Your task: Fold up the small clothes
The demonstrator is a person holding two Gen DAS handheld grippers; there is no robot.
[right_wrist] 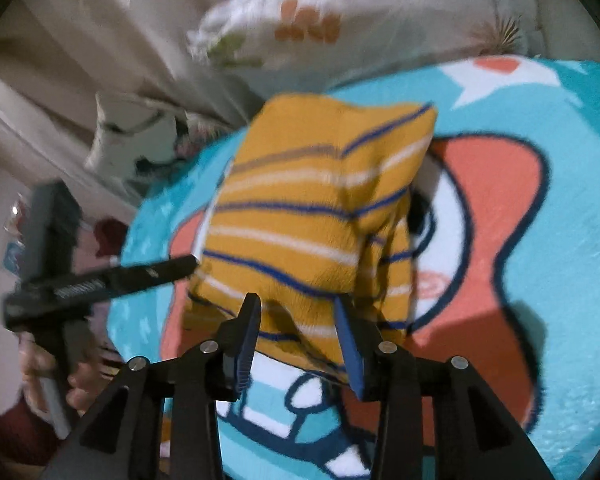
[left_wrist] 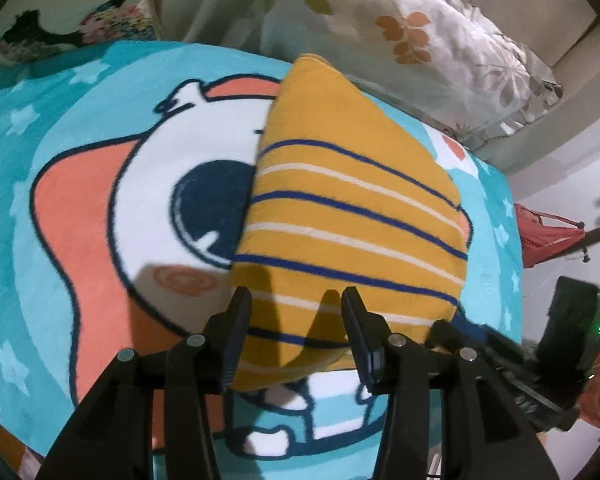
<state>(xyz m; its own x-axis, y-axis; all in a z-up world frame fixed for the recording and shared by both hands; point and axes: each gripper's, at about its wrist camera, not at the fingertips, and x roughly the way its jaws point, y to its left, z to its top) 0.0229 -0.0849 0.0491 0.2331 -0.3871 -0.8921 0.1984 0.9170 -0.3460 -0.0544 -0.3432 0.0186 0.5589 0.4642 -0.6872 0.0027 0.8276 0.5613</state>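
A mustard-yellow garment (left_wrist: 340, 200) with blue and white stripes lies folded on a cartoon blanket (left_wrist: 80, 200). My left gripper (left_wrist: 296, 304) is open, its fingers standing apart over the garment's near edge without pinching it. In the right wrist view the same garment (right_wrist: 300, 208) looks rumpled, one side doubled over. My right gripper (right_wrist: 300, 312) is open too, and the cloth's near edge lies between its blue pads (right_wrist: 350, 344), loose. A black finger (right_wrist: 156, 270) of the left tool reaches the garment's left edge.
The teal blanket (right_wrist: 540, 240) covers a bed. A leaf-print pillow (left_wrist: 440, 40) lies behind the garment and a floral cushion (left_wrist: 80, 32) sits at the far left. A red item (left_wrist: 548, 232) hangs beyond the bed's right edge. A hand (right_wrist: 40, 364) holds the left tool.
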